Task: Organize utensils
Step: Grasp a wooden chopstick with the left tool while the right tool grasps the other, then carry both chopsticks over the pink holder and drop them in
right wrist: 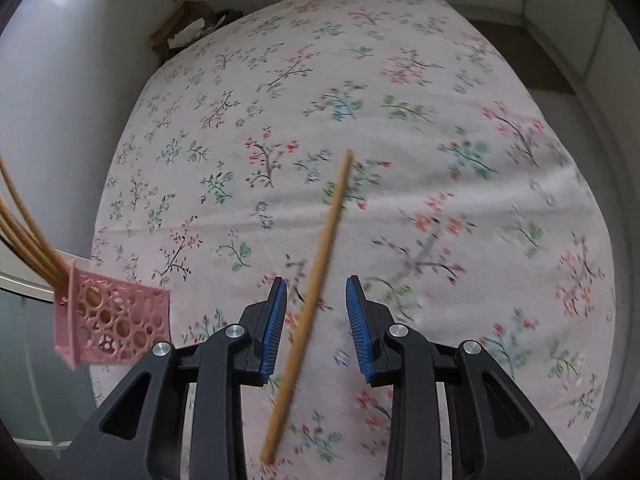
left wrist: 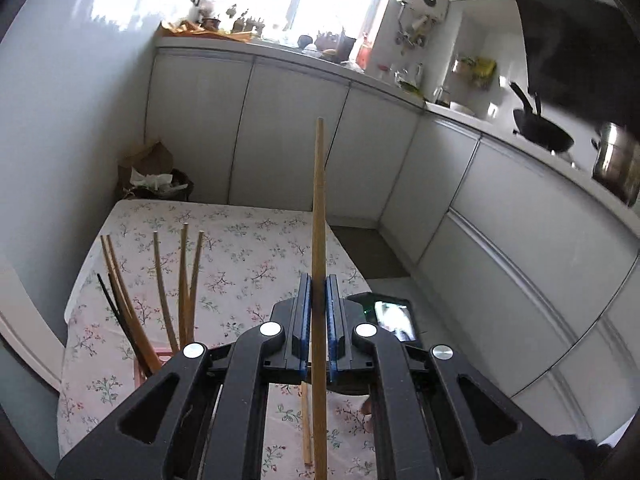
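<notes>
My left gripper (left wrist: pixel 318 304) is shut on a wooden chopstick (left wrist: pixel 319 216) that stands upright above the table. A second wooden chopstick (left wrist: pixel 306 424) lies on the floral cloth below it. The pink perforated holder (left wrist: pixel 140 364) sits to the left with several chopsticks (left wrist: pixel 184 280) leaning out of it. In the right wrist view my right gripper (right wrist: pixel 316 320) is open above a wooden chopstick (right wrist: pixel 316 280) that lies on the cloth between the fingers. The pink holder (right wrist: pixel 112 320) shows at the left edge.
The table has a floral cloth (right wrist: pixel 400 120). A phone (left wrist: pixel 394 316) lies at its right edge. A brown paper bag (left wrist: pixel 154 176) stands behind the table by the wall. White cabinets (left wrist: pixel 520 240) with a wok (left wrist: pixel 542 132) run along the right.
</notes>
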`<state>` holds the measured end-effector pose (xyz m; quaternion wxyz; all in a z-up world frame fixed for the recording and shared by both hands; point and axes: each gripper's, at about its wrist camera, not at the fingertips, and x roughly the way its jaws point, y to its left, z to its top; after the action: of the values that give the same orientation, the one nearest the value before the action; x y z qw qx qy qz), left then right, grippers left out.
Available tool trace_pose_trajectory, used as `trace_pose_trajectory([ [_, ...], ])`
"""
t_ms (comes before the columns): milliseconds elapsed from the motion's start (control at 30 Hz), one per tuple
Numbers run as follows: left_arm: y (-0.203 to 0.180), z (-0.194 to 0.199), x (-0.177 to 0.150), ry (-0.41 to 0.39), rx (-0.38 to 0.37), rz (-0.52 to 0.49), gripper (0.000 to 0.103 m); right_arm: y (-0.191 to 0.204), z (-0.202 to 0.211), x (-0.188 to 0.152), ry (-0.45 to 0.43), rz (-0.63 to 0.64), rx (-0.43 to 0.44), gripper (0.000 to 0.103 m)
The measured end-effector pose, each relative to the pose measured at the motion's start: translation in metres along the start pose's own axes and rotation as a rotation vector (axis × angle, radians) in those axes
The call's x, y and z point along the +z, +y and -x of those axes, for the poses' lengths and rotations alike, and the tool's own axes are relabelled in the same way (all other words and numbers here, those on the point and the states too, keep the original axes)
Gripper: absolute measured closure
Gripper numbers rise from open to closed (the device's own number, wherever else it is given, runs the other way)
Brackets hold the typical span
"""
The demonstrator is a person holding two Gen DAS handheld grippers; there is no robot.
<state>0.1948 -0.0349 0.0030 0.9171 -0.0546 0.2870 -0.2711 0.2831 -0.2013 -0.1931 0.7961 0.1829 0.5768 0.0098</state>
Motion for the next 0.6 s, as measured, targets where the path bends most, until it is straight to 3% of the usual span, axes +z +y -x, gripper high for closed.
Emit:
trace_pose_trajectory([
  [100, 0.006, 0.0, 0.0, -0.001, 0.011, 0.002, 0.097, 0.012, -0.009, -0.001, 0.01, 0.013, -0.005, 0.071],
  [133, 0.009, 0.005, 0.001, -0.004, 0.012, 0.004, 0.097, 0.017, -0.012, -0.003, 0.013, 0.037, -0.025, 0.077],
  [167, 0.013, 0.008, -0.001, -0.009, 0.012, 0.005, 0.097, 0.021, -0.015, -0.004, 0.016, 0.063, -0.048, 0.091],
  [267, 0.02, 0.012, 0.002, -0.027, 0.014, 0.018, 0.097, 0.033, -0.016, -0.013, -0.001, 0.13, -0.114, 0.096],
  [600, 0.052, 0.031, 0.013, -0.103, 0.019, 0.092, 0.097, 0.016, 0.077, -0.012, -0.246, 0.099, 0.08, 0.096],
])
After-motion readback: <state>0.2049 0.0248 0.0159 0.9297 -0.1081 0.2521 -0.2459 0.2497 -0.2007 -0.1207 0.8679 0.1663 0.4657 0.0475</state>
